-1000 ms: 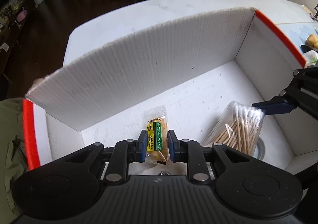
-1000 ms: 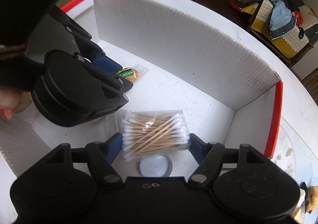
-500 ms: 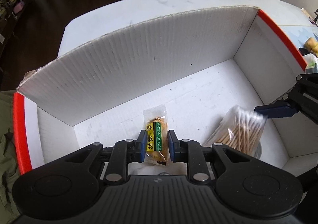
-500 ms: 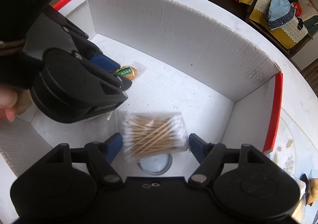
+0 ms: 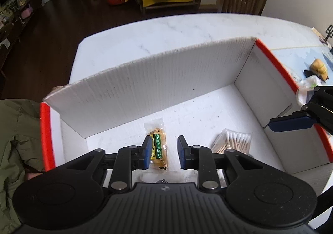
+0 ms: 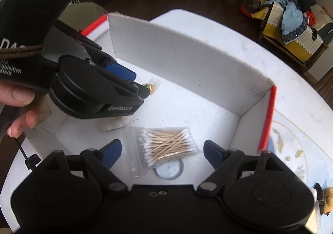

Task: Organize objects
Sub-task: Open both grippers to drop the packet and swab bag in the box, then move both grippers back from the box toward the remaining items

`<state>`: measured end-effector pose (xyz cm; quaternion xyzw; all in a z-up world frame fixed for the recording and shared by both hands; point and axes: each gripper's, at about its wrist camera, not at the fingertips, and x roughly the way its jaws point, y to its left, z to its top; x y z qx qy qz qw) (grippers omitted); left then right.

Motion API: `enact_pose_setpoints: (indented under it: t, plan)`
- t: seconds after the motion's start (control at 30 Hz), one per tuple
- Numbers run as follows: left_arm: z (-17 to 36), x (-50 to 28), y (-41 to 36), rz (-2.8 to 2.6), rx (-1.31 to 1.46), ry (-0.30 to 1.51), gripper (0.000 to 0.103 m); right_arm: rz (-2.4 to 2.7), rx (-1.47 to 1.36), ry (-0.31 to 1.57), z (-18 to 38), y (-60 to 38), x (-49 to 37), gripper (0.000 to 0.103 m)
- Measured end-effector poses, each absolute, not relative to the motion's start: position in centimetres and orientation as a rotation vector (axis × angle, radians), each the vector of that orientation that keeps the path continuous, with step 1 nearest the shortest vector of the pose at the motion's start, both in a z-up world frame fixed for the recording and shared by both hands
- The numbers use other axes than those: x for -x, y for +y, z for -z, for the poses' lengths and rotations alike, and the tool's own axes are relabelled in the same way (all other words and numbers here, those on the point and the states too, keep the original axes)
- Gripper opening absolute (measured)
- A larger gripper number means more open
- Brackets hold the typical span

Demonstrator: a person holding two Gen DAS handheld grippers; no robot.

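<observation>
Both tools have let go since a second ago: the left tool (image 5: 163,152) was pinching the snack packet (image 5: 158,146) and now its jaws stand apart around it, and the right tool (image 6: 161,149) has spread wide off the cotton swab bag (image 6: 167,146). Both items now lie on the floor of the box.

The white marble-look surface (image 5: 177,32) carries the box (image 5: 145,88), corrugated white walls with red edging on 2 sides. The near wall is cut off by the tool bodies. The cotton swabs are wooden sticks with white tips in a clear crinkly bag, partly covering a round pale lid-like disc (image 6: 169,170); can't tell what it is. The snack packet is clear plastic with a yellow and green label, and its lower end is hidden behind the left tool in the right wrist view.
</observation>
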<state>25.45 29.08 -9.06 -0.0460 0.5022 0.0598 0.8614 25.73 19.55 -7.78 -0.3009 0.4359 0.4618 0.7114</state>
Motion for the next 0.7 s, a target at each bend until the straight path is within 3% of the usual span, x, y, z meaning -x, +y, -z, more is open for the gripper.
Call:
enact_pose_setpoints:
  t: [0.03, 0.1, 0.7]
  plan:
    - [8.8, -25.3, 29.0, -0.128, 0.101, 1.045, 0.034, -1.029, 0.658, 0.959, 7.5, 19.3, -25.7, 0.086]
    - [8.2, -24.7, 28.9, -0.122, 0.109, 1.028, 0.057, -1.038, 0.646, 0.933, 6.7, 18.7, -25.5, 0.087]
    - [1.4, -18.0, 24.7, -0.117, 0.143, 0.851, 0.058, -1.167, 0.442, 0.765, -0.3, 10.7, -23.3, 0.091]
